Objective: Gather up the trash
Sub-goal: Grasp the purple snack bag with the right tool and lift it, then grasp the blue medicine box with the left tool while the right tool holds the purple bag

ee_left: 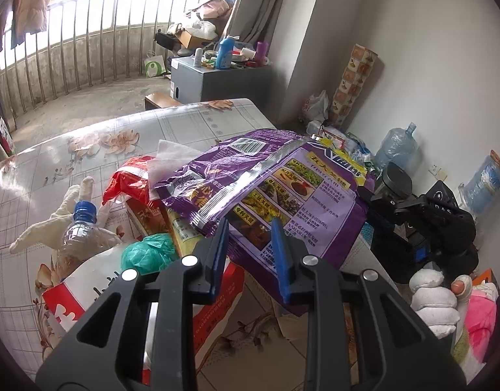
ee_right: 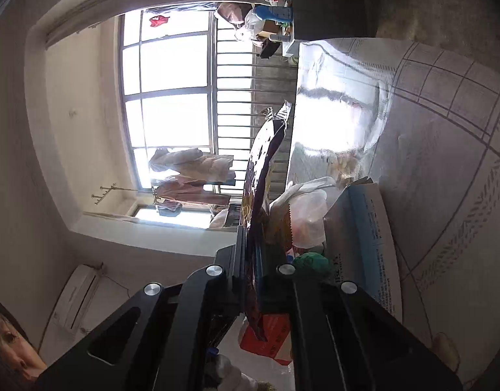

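Observation:
A large purple snack bag (ee_left: pixel 276 182) hangs over the trash pile on the flowered table (ee_left: pixel 70 150). My right gripper (ee_right: pixel 251 244) is shut on the bag's edge (ee_right: pixel 259 176), rolled on its side; it shows in the left wrist view (ee_left: pixel 422 224) at the bag's right end. My left gripper (ee_left: pixel 250 231) is open, its blue fingers (ee_left: pixel 279 244) just below the bag's near edge. Under the bag lie a red wrapper (ee_left: pixel 129 179), a green plastic wad (ee_left: pixel 149 251), an empty bottle with a blue cap (ee_left: pixel 80 231) and a red-and-white bag (ee_left: pixel 87 290).
A white glove (ee_left: pixel 67 208) lies on the table at left. A blue-and-white carton (ee_right: pixel 364 234) lies beside the pile. A water jug (ee_left: pixel 396 146), bags and a patterned roll (ee_left: pixel 354 84) stand along the right wall. A cluttered grey cabinet (ee_left: pixel 214 78) stands beyond the table.

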Demonstrator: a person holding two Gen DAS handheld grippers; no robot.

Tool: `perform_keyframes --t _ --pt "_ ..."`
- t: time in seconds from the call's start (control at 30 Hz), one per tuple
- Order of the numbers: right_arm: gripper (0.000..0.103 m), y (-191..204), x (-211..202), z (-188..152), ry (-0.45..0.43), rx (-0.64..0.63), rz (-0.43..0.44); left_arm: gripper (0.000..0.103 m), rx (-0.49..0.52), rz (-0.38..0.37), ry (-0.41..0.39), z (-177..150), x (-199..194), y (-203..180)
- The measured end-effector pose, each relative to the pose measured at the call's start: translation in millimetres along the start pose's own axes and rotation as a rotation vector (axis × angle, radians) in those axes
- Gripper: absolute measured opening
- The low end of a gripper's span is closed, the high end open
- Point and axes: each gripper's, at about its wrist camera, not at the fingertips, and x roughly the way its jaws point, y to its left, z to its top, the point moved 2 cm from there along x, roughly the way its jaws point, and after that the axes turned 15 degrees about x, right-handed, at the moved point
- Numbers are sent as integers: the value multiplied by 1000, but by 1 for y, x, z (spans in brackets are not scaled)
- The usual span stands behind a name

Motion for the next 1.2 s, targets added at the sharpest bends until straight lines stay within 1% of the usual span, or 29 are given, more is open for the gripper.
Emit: perform_keyframes --t 0.03,0.1,0.17,0.2,0.3,0.37,0.5,0.63,0.7,0.77,0.8,0.87,0.93,1.0,1.03,1.2 --pt "9 1 2 0 8 1 -2 24 1 -1 0 0 0 0" --pt "9 3 6 -2 15 3 -13 24 2 -2 -2 -1 -2 -1" --pt "9 7 6 -8 24 -20 -11 24 4 -1 -7 -1 -6 -2" --pt "5 11 7 -9 21 -34 -11 24 4 0 -10 -1 -8 -3" --pt "4 27 0 -11 21 -78 33 24 10 -8 -37 -2 -20 -6" --pt "4 40 -15 -12 -1 -123 65 24 16 -24 -64 -3 -29 -7" --pt "4 66 -57 -15 -76 -220 111 24 36 -56 -94 -6 -44 -16" --pt "3 78 -102 -19 -158 -291 105 24 74 -86 -91 -9 -47 -32" --pt "3 78 -119 -20 -197 -313 85 26 86 -106 -77 -10 -44 -41" --pt "3 75 -136 -21 -228 -329 65 33 92 -120 -51 -11 -37 -47" --pt "3 73 -143 -22 -240 -334 51 35 97 -129 -35 -12 -33 -51" --pt "3 66 -152 -20 -253 -332 23 44 111 -132 2 -14 -23 -60" --pt "3 54 -157 -16 -256 -312 -3 48 122 -132 37 -14 -12 -68" --pt "3 43 -161 -11 -258 -291 -22 49 127 -126 71 -14 -4 -74" --pt "3 39 -161 -8 -256 -280 -22 49 127 -125 75 -13 -3 -75" --pt "3 30 -162 1 -240 -268 -10 49 100 -76 32 6 -11 -60"
